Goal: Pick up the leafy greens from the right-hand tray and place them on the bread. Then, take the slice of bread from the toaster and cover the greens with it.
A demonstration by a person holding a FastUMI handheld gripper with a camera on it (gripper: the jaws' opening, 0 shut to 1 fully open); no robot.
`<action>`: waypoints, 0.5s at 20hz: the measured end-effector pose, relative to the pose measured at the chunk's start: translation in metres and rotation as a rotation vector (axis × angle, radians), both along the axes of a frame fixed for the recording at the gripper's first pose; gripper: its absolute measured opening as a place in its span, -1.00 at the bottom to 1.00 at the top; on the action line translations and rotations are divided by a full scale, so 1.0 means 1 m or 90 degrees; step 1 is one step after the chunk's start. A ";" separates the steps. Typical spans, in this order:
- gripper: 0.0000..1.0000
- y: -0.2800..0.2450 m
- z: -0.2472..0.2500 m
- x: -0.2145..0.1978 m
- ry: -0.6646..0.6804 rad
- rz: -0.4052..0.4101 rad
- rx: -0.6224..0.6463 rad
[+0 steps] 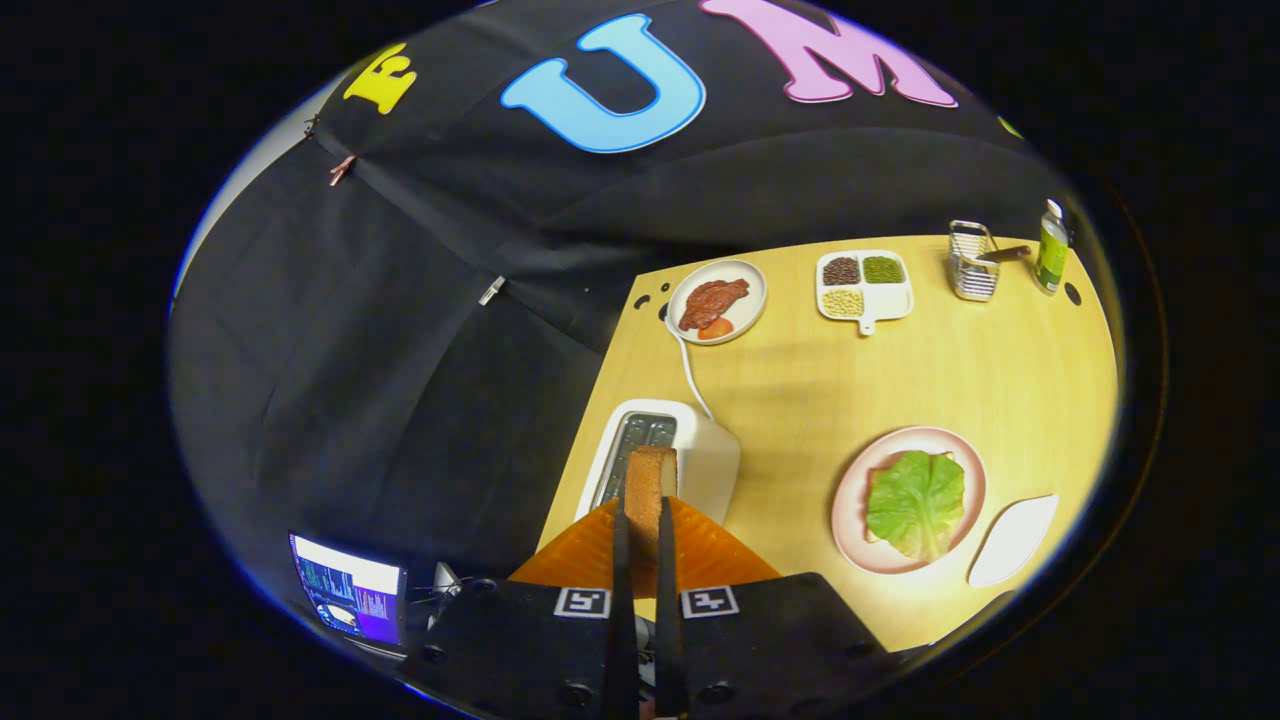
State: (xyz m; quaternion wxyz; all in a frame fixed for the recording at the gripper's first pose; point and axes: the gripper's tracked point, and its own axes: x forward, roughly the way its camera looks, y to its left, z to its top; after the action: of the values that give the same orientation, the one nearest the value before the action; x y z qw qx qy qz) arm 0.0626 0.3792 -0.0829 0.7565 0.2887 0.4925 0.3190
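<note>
My gripper (643, 520) is shut on a slice of bread (650, 485), held edge-on between both fingers above the white toaster (690, 450). The slice is lifted out of the toaster's slot (640, 440). To the right of the toaster stands a pink plate (850, 500) with a green leaf (915, 503) spread over a bread slice whose corners peek out beneath it. Beside that plate lies an empty white tray (1012, 540).
The wooden table (850, 380) carries a white plate with meat and tomato (715, 300) at the back, a divided dish of beans (863, 283), a wire basket (972, 260) and a green bottle (1051, 248). The toaster's cord (690, 370) runs back. A screen (350, 600) glows below left.
</note>
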 end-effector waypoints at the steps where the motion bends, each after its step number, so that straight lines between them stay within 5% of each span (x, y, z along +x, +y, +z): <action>1: -0.78 -0.009 -0.004 -0.005 -0.001 0.009 0.008; 10: -0.78 -0.101 -0.082 -0.002 0.004 -0.005 -0.018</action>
State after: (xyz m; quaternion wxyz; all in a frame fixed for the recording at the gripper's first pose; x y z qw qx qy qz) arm 0.0608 0.2785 -0.1652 0.7602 0.2810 0.4983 0.3081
